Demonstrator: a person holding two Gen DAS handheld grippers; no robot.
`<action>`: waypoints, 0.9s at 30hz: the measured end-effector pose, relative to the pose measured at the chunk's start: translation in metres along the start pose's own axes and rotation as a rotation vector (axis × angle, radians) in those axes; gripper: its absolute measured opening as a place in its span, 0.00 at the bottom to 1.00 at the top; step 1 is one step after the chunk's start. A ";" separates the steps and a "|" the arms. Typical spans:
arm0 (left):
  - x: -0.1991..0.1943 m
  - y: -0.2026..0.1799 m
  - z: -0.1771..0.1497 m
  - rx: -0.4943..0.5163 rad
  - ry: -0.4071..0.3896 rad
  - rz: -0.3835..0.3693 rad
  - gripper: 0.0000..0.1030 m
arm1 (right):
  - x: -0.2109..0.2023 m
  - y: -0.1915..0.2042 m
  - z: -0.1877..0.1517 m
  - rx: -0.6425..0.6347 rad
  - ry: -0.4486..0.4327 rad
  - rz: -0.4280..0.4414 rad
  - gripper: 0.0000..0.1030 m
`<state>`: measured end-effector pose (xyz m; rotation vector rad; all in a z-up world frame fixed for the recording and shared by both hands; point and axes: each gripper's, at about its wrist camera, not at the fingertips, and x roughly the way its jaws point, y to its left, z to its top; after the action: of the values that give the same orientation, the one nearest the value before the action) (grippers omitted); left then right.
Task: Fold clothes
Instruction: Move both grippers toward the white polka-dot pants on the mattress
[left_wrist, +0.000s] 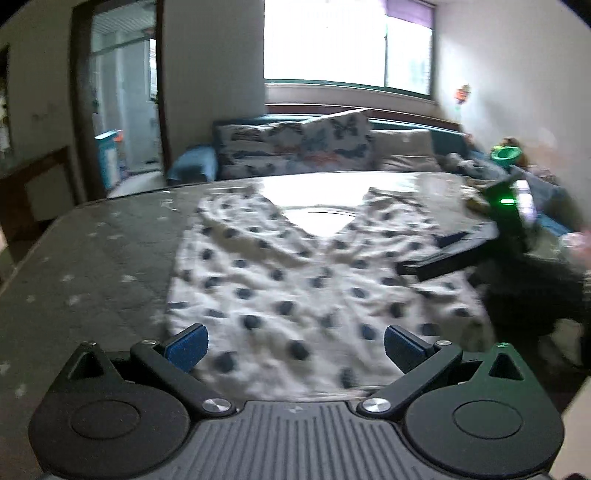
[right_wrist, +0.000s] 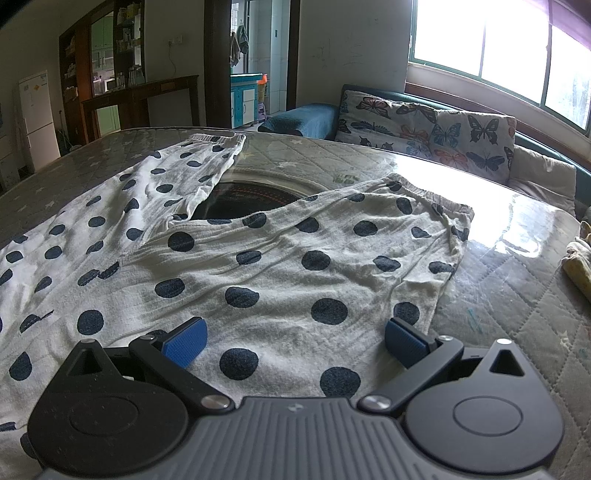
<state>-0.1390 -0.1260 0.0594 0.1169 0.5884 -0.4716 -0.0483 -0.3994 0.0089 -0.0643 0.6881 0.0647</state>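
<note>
- White cotton-like cloth with dark blue dots made up the trousers (right_wrist: 258, 258), which lay spread flat on the table (right_wrist: 517, 295), wrinkled, both legs pointing away towards the sofa (right_wrist: 424, 122).
- The two legs splayed apart in a V; each ended in a gathered cuff, and a dark round patch of the table showed between them.
- The table wore a grey quilted cover with pale stars, under a glossy sheet that caught the window light.
- The left gripper (left_wrist: 295, 347) stood wide open over the near end of the trousers, blue pads apart, holding nothing.
- The right gripper (right_wrist: 295, 343) was likewise spread wide above the right leg, empty; in the left view it showed blurred, with a green light.
- No writing could be read anywhere.
</note>
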 end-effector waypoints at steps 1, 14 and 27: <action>0.000 -0.007 0.001 0.002 0.007 -0.030 1.00 | 0.000 0.000 0.000 0.000 0.000 0.000 1.00; 0.003 -0.093 -0.011 0.289 0.049 -0.205 1.00 | 0.000 0.000 0.000 -0.003 0.000 0.002 1.00; 0.022 -0.132 -0.023 0.391 0.136 -0.305 0.86 | -0.009 -0.017 0.003 0.034 -0.024 -0.010 1.00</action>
<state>-0.1952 -0.2463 0.0318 0.4384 0.6449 -0.8781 -0.0520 -0.4166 0.0180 -0.0342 0.6647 0.0439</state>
